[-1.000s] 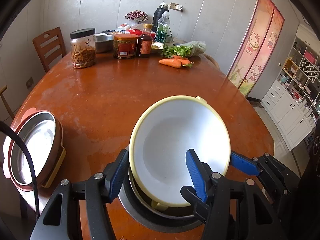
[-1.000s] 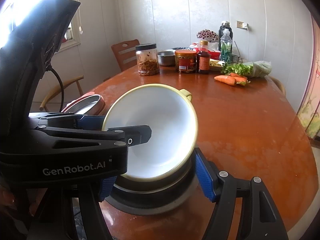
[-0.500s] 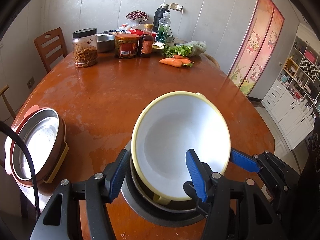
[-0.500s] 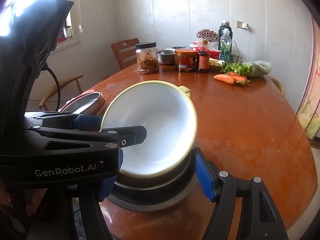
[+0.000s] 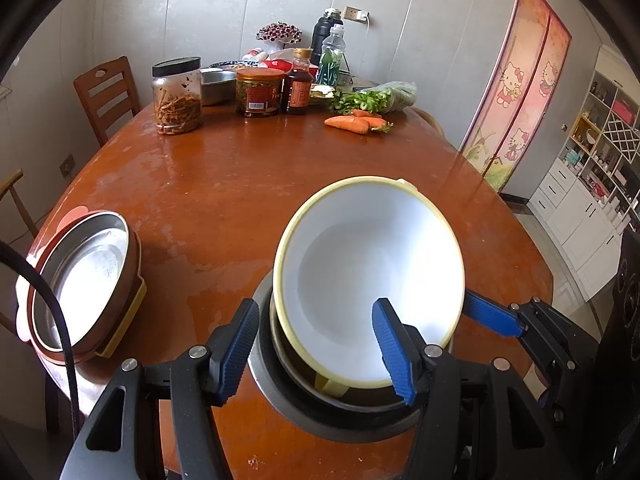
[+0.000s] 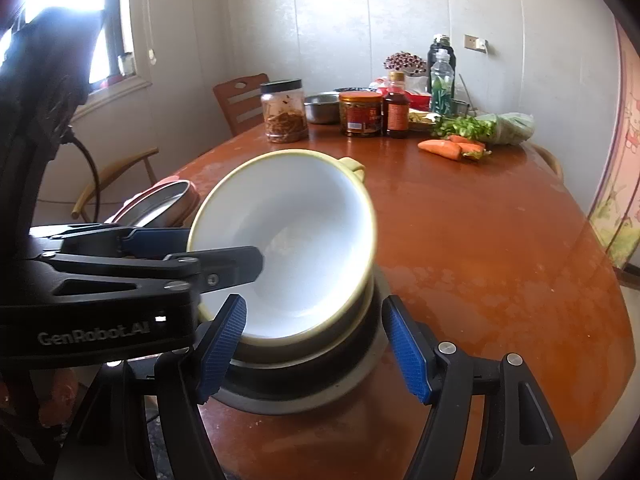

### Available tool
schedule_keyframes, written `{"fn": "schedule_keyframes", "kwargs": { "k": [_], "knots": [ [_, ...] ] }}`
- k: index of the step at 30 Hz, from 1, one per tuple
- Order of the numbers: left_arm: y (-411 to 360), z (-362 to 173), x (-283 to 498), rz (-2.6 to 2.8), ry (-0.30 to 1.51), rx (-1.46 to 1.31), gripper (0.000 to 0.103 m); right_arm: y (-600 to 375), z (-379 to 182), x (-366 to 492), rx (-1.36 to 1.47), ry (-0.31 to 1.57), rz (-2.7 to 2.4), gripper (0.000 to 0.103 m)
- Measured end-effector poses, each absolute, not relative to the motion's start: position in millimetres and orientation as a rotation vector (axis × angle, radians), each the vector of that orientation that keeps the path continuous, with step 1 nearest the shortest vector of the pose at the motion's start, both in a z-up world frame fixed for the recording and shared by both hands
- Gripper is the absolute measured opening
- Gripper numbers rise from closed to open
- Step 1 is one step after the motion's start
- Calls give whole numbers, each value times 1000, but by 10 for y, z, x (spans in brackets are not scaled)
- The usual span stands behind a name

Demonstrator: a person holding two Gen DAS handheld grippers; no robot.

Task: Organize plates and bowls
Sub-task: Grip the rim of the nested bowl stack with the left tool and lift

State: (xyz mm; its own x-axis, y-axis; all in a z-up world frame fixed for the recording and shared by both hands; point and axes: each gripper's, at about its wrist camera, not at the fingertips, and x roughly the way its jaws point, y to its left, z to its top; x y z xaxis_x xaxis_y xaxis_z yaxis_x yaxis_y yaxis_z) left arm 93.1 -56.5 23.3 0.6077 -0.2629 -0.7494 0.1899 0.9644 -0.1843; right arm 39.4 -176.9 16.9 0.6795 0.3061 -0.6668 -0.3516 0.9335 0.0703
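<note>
A white bowl with a yellow rim and handles (image 5: 372,280) (image 6: 296,240) stands steeply tilted inside a dark metal pan (image 5: 332,416) (image 6: 304,384) at the table's near edge. My left gripper (image 5: 316,344) is open, its jaws astride the bowl's near rim, right finger inside the bowl. It shows in the right wrist view (image 6: 192,252). My right gripper (image 6: 316,348) is open, its fingers either side of the pan and bowl. It also shows in the left wrist view (image 5: 492,316) at the bowl's right. A steel plate stack (image 5: 84,276) (image 6: 160,204) sits left.
The brown round table (image 5: 240,184) holds jars (image 5: 176,96), bottles (image 5: 298,84), a steel bowl (image 5: 218,84), greens and carrots (image 5: 352,122) at the far side. A wooden chair (image 5: 108,96) stands at the back left. A white shelf unit (image 5: 596,184) stands right.
The bowl has tipped up more steeply toward me, far rim higher. The right gripper has moved in closer around the pan. Both grippers stay open.
</note>
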Motion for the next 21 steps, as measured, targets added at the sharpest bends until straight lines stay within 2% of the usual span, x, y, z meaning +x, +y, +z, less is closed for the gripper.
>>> {"fn": "schedule_keyframes", "kwargs": {
  "k": [21],
  "knots": [
    [-501, 304, 832, -235, 866, -80, 59, -1791, 249, 312, -36, 731, 377, 73]
  ]
}}
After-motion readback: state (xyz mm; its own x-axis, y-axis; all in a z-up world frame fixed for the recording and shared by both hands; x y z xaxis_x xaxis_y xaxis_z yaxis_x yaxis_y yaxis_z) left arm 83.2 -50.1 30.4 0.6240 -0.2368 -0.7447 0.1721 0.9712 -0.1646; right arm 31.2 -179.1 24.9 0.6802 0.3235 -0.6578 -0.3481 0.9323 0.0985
